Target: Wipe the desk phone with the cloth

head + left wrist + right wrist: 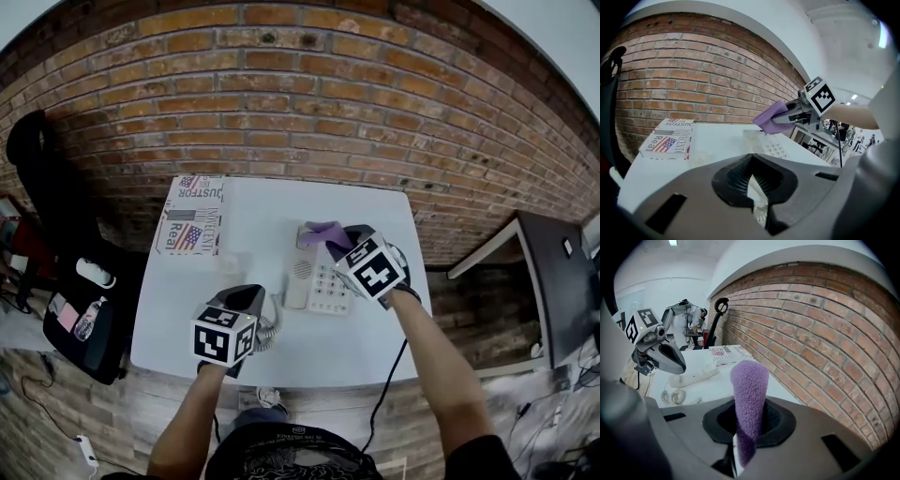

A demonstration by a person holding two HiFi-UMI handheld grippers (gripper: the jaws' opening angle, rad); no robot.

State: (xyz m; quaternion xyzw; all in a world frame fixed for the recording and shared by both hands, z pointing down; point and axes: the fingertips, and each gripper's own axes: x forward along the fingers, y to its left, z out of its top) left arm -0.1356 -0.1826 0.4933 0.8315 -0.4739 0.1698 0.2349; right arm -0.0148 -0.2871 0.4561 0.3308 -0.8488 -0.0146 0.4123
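Two tongs work over the white surface (262, 211) before a brick wall. The right tongs (339, 240) are clamped on a purple cloth (320, 232), which sticks out past their tips over the far end of the desk phone (330, 286); whether it touches the phone cannot be told. The handset (298, 274) lies on the surface just left of the keypad. The left tongs (247, 300) hover near the coiled cord (268, 334), narrowly apart and holding nothing, well apart from the cloth. A printed box (192, 225) sits at the far left.
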